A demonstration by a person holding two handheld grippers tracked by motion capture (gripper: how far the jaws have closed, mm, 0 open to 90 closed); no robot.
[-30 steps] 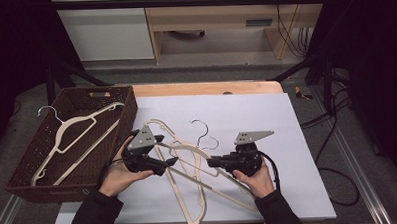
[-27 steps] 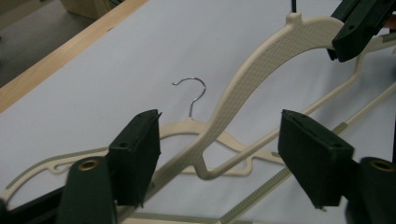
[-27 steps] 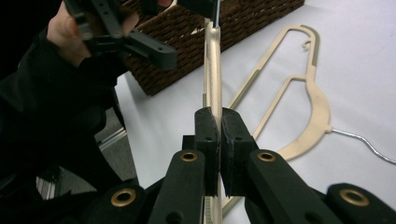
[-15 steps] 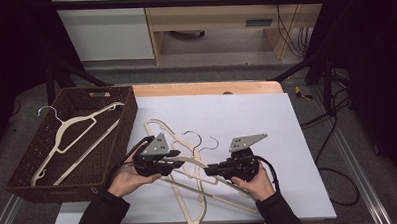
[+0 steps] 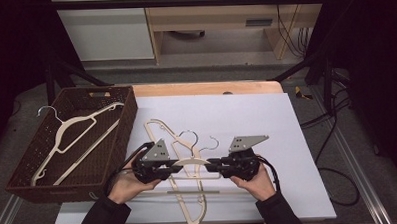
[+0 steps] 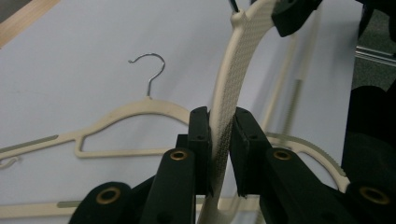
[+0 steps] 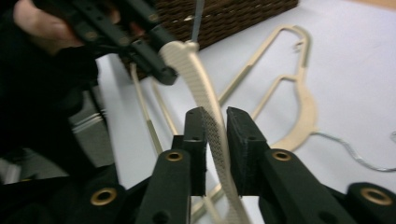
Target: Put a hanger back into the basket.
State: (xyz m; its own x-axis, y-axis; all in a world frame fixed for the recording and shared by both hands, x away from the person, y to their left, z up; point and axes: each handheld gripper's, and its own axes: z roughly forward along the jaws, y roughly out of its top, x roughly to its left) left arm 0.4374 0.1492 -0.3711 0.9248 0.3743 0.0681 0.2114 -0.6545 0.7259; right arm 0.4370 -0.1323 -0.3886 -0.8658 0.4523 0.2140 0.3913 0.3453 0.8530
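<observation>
A cream hanger (image 5: 190, 161) with a metal hook is held up between my two grippers, over other hangers on the white table. My left gripper (image 5: 174, 168) has just been closing. In the left gripper view it (image 6: 219, 126) is shut, pads pressed on the hanger's ribbed shoulder (image 6: 233, 70). My right gripper (image 5: 212, 166) has just been opening. In the right gripper view its jaws (image 7: 215, 126) stand slightly apart with the other shoulder (image 7: 196, 70) between them and a thin gap at the right pad. That view also has the left gripper (image 7: 154, 65) at the far end.
A brown woven basket (image 5: 19, 183) at the left of the table holds another cream hanger (image 5: 72, 131). More hangers lie on the white sheet (image 5: 267, 129) under my grippers, one reaching back (image 5: 159, 133) and one toward the front edge (image 5: 190, 212).
The left gripper has slid a little right and toward the front onto the hanger and closed on it. The right gripper has stayed in place and loosened its jaws.
</observation>
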